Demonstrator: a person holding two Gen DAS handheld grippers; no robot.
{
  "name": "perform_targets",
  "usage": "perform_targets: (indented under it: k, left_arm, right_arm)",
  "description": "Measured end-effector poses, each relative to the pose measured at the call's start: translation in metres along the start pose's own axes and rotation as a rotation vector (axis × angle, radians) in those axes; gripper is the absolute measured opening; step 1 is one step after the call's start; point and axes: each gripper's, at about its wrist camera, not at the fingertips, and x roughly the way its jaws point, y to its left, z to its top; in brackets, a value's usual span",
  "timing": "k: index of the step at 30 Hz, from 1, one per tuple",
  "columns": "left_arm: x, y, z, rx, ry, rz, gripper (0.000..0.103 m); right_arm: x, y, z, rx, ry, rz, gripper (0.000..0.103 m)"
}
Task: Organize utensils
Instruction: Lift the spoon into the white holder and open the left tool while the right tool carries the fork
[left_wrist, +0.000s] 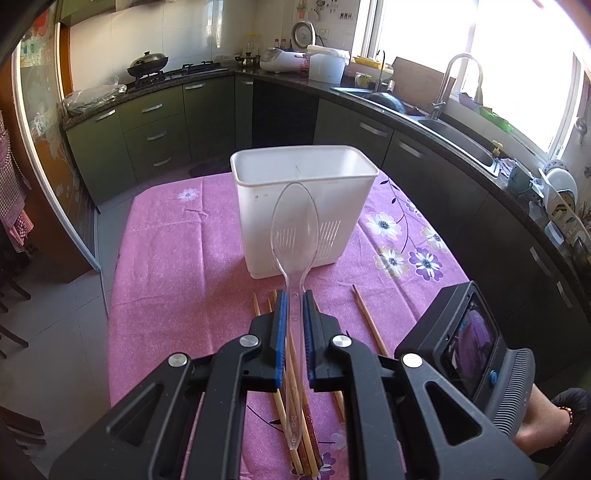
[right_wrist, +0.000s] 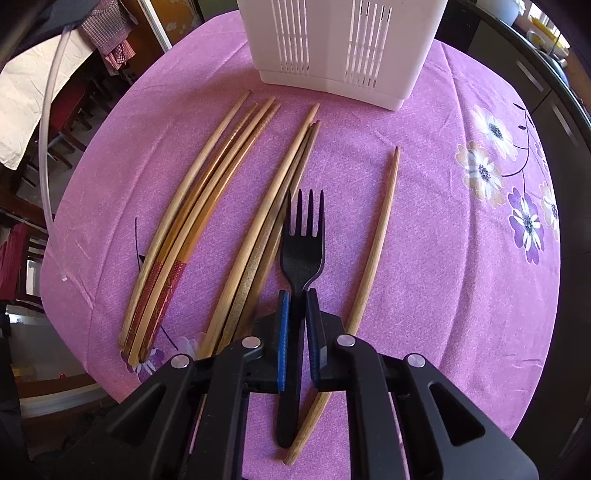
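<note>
My left gripper is shut on the handle of a clear plastic spoon, held above the table with its bowl in front of the white slotted utensil holder. In the right wrist view my right gripper is shut on the neck of a black plastic fork, tines pointing toward the holder. Several wooden chopsticks lie on the pink cloth left of the fork, and a single chopstick lies to its right. The right gripper's body shows at the lower right of the left wrist view.
The table wears a pink flowered tablecloth. Dark kitchen cabinets and a counter with a sink and tap surround it. A person's hand holds the right gripper. Chairs stand left of the table.
</note>
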Motion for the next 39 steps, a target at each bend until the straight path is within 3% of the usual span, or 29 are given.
perform_targets:
  k: [4, 9, 18, 23, 28, 32, 39]
  left_arm:
    - [-0.025, 0.002, 0.027, -0.014, -0.088, -0.018, 0.009]
    - [-0.047, 0.003, 0.078, -0.028, -0.257, -0.014, 0.009]
    - [-0.007, 0.0, 0.141, -0.043, -0.476, 0.061, 0.009]
    - [0.028, 0.002, 0.143, -0.033, -0.473, 0.089, 0.009]
    - [0.051, 0.004, 0.125, -0.028, -0.388, 0.072, 0.011]
    - [0.059, 0.003, 0.109, 0.002, -0.341, 0.066, 0.027]
    - [0.035, 0.02, 0.091, -0.034, -0.33, 0.034, 0.028]
  right_arm:
    - [-0.023, -0.008, -0.006, 0.029, -0.105, 0.102, 0.01]
    - [-0.053, -0.019, -0.017, 0.062, -0.24, 0.194, 0.01]
    - [-0.091, -0.05, -0.033, 0.076, -0.352, 0.287, 0.01]
    - [-0.112, -0.062, -0.035, 0.075, -0.411, 0.302, 0.01]
    - [-0.144, -0.062, -0.02, 0.063, -0.503, 0.283, 0.01]
    - [-0.169, -0.066, 0.009, 0.065, -0.588, 0.257, 0.01]
    - [-0.211, -0.074, 0.079, 0.105, -0.777, 0.2, 0.01]
